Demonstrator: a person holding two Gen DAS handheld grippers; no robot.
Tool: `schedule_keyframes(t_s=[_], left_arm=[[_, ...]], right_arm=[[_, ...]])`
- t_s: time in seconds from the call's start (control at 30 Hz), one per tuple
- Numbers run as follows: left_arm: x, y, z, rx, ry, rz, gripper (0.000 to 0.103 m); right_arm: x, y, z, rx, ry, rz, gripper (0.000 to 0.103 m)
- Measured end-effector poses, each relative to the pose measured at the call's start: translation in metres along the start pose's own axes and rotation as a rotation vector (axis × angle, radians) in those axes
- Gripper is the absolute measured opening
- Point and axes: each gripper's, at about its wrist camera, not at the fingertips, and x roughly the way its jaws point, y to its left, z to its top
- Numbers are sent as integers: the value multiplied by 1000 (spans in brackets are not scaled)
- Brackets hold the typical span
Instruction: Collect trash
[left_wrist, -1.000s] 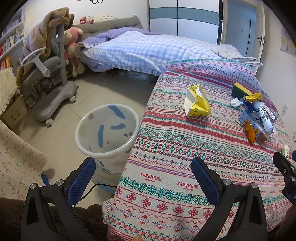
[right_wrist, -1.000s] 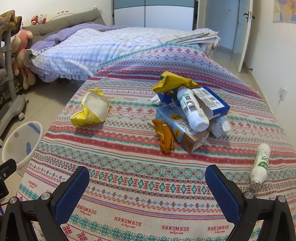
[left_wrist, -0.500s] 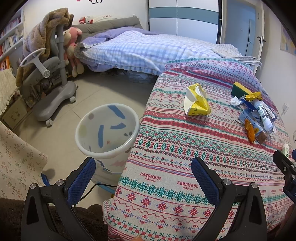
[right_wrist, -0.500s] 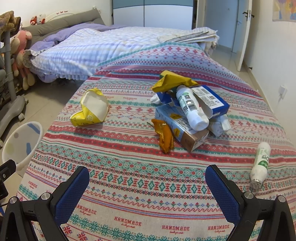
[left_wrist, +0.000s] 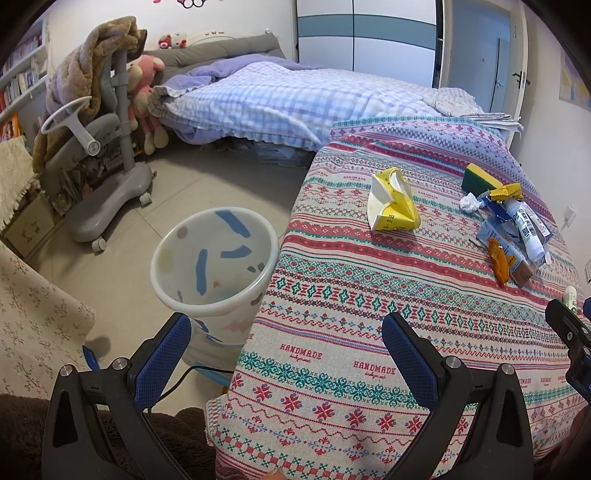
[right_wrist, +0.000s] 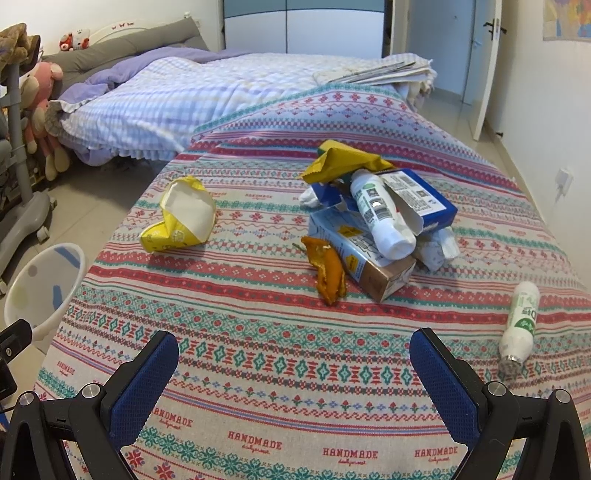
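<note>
We are holding the left gripper (left_wrist: 286, 343) low over the near edge of the counter (left_wrist: 332, 280), its blue-padded jaws spread wide with nothing between them. Our right gripper (right_wrist: 293, 356) is hovering a little further along the same edge, its jaws likewise spread wide and empty.

The trash is lying on the patterned cloth ahead of us. A crumpled yellow carton (right_wrist: 181, 218) is sitting alone toward the left side, well apart from the rest. To its right a heap is crowding together: a pale blue carton (right_wrist: 354, 254) is lying on its side with a white bottle (right_wrist: 380, 218) resting across it, and a dark blue box (right_wrist: 421, 203) is touching the bottle from behind. A yellow wrapper (right_wrist: 343, 162) is perching on the far end of the heap, and a piece of orange peel (right_wrist: 328, 269) is lying just beside the pale carton on the near side. A wad of white tissue (left_wrist: 470, 202) is showing at the heap's far left, near a yellow-and-green sponge (left_wrist: 476, 181). A second white bottle (right_wrist: 521, 321) is lying on its side, apart, toward the right edge.

The white waste bin (left_wrist: 214, 254) is standing upright on the floor just beside the counter's left side.
</note>
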Motion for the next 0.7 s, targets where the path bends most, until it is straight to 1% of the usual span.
schedule_keyframes(t_s=[0.27, 0.43, 0.53, 0.6, 0.7], left_arm=[[1, -1, 1, 3, 4, 0, 103], [5, -2, 7, -4, 25, -14, 103], [8, -7, 17, 5, 45, -42, 103], [11, -15, 30, 38, 55, -58, 103], [18, -30, 51, 86, 74, -86, 103]], right_arm=[[0, -1, 0, 3, 5, 2, 103], [1, -5, 4, 12, 14, -1, 103], [2, -8, 11, 8, 29, -4, 103], [1, -12, 18, 13, 31, -3, 103], [6, -25, 39, 25, 75, -13, 103]])
